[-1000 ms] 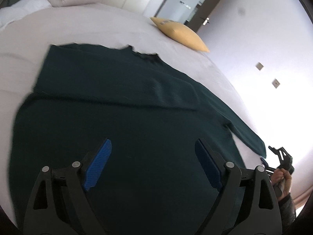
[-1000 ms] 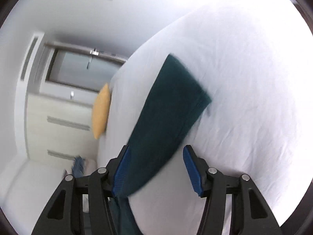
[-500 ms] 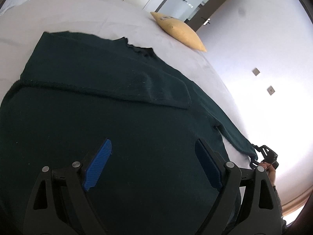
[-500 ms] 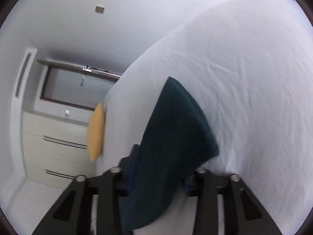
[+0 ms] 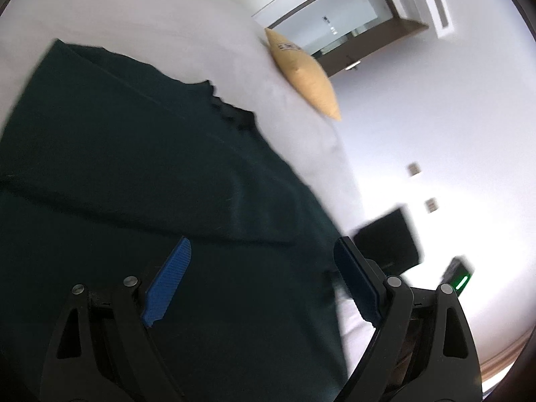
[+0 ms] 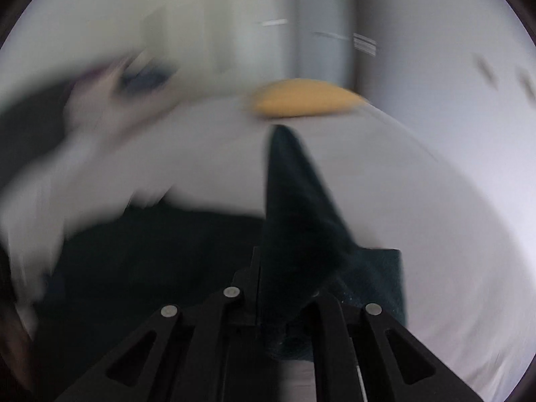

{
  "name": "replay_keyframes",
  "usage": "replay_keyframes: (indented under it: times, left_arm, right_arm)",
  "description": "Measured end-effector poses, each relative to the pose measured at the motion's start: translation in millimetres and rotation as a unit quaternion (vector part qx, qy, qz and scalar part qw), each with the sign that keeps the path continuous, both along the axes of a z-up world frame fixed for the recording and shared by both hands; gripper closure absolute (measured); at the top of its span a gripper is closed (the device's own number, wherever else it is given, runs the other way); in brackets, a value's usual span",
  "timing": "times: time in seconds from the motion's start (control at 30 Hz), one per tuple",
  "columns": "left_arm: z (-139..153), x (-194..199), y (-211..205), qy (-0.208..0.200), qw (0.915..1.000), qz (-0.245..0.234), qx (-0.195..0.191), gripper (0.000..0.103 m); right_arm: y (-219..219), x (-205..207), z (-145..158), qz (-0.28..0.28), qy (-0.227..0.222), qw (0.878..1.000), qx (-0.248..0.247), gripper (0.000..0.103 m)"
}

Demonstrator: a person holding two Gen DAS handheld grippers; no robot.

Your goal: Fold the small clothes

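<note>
A dark green sweater lies spread on the white bed, one sleeve folded across its chest. My left gripper is open and empty, hovering just above the sweater's body. My right gripper is shut on the other sleeve and holds it lifted above the sweater's body. The sleeve stands up between the jaws and hides the pads. The right wrist view is blurred by motion.
A yellow pillow lies at the bed's far edge and also shows in the right wrist view. A doorway and white wall are behind it. A dark object is beside the bed at right.
My right gripper closed on the sleeve cuff and swung it up and in over the sweater. My left gripper moved closer and tilted toward the sweater's right side.
</note>
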State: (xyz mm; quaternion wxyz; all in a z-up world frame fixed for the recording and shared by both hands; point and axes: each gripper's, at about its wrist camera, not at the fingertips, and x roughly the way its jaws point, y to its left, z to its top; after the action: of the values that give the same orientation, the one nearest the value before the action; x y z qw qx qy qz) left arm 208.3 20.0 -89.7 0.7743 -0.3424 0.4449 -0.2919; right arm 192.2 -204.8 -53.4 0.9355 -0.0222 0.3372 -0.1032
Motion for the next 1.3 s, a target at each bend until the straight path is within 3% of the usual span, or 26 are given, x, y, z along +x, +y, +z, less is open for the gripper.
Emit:
replay_keyframes:
  times: [0.13, 0.33, 0.63, 0.67, 0.77, 0.83, 0.9, 0.97, 1.03, 1.1, 1.13, 1.2, 1.3]
  left_arm:
    - [-12, 15, -12, 0.047, 0.9965, -0.02, -0.066, 0.015]
    - [-35, 30, -35, 0.113, 0.9823, -0.044, -0.143, 0.012]
    - [-45, 61, -84, 0.137, 0.9799, -0.116, -0.087, 0.014]
    - [-47, 60, -86, 0.139, 0.9797, -0.119, -0.082, 0.024]
    - [-52, 65, -92, 0.148, 0.9776, -0.131, -0.072, 0.067]
    - [-53, 68, -92, 0.146, 0.9778, -0.132, -0.071, 0.073]
    - [-52, 67, -87, 0.143, 0.9783, -0.131, -0.074, 0.087]
    - [-47, 64, -80, 0.133, 0.9803, -0.129, -0.068, 0.091]
    - [-40, 64, -74, 0.12, 0.9824, -0.13, -0.06, 0.091]
    - [-30, 66, -65, 0.102, 0.9853, -0.13, -0.043, 0.092]
    - [-26, 67, -62, 0.095, 0.9865, -0.128, -0.035, 0.092]
    - [-15, 72, -55, 0.078, 0.9888, -0.126, -0.018, 0.093]
    - [4, 82, -45, 0.049, 0.9913, -0.122, 0.008, 0.093]
  right_arm:
    - [79, 18, -49, 0.06, 0.055, 0.992, -0.096, 0.094]
    - [111, 16, -78, 0.083, 0.074, 0.976, -0.188, 0.094]
    - [132, 2, -90, 0.118, 0.063, 0.954, -0.269, 0.094]
    - [140, -5, -93, 0.121, 0.062, 0.953, -0.271, 0.094]
    - [140, -30, -87, 0.129, 0.062, 0.953, -0.267, 0.094]
    - [138, -35, -86, 0.13, 0.066, 0.955, -0.258, 0.094]
    - [135, -36, -85, 0.133, 0.068, 0.957, -0.247, 0.092]
    - [131, -41, -81, 0.137, 0.073, 0.963, -0.22, 0.075]
    - [114, -47, -72, 0.133, 0.074, 0.978, -0.146, 0.061]
    - [83, -63, -56, 0.121, 0.062, 0.991, -0.015, 0.055]
    - [66, -65, -50, 0.111, 0.052, 0.991, 0.045, 0.049]
    - [28, -78, -43, 0.076, 0.027, 0.984, 0.156, 0.04]
    - [-28, -82, -49, 0.018, 0.011, 0.955, 0.295, 0.034]
